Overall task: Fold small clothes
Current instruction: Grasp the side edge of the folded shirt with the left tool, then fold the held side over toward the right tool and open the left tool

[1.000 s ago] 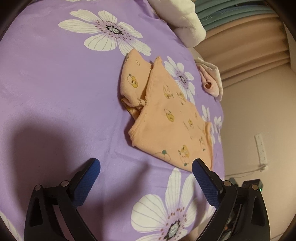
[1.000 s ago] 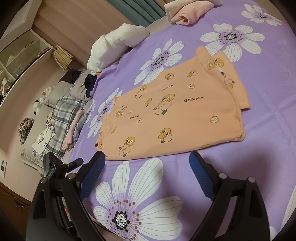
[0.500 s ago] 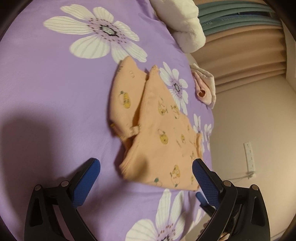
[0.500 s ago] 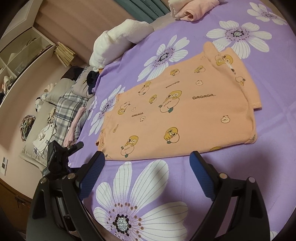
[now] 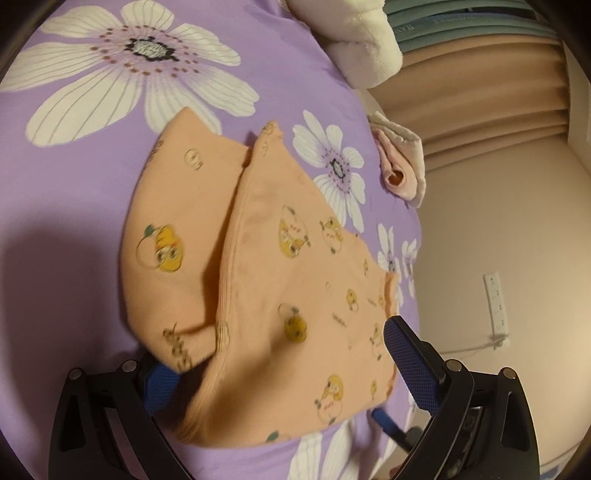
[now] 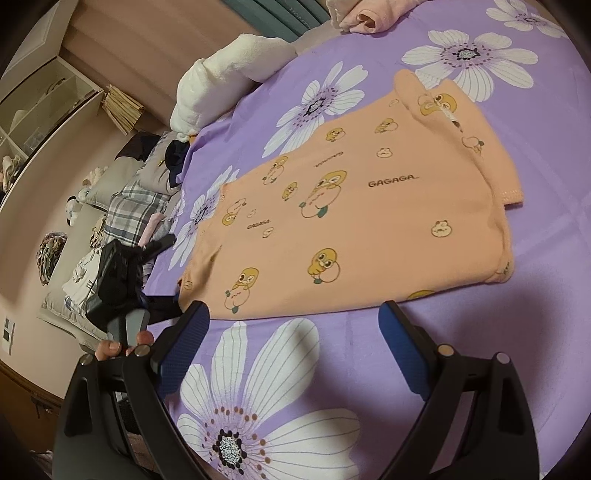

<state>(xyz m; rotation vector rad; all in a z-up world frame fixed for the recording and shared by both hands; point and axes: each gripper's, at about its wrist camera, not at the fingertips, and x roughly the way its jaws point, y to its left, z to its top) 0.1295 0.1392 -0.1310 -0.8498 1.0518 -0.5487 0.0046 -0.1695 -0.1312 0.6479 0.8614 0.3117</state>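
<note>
A peach baby garment printed with yellow chicks lies flat on the purple flowered bedspread, one side folded over the body. In the left wrist view the garment fills the middle. My left gripper is open and straddles its near end; the left fingertip is partly hidden under a cloth corner. My right gripper is open just short of the garment's long near edge, with nothing between its fingers. The left gripper shows at the garment's left end in the right wrist view.
A white fluffy blanket and a rolled pink cloth lie at the far side of the bed. Plaid and other clothes are piled on the floor left of the bed. A wall socket strip sits beyond the bed edge.
My left gripper has moved forward until its open fingers straddle the garment's end. The right gripper has crept slightly closer to the long edge. The garment lies as before.
</note>
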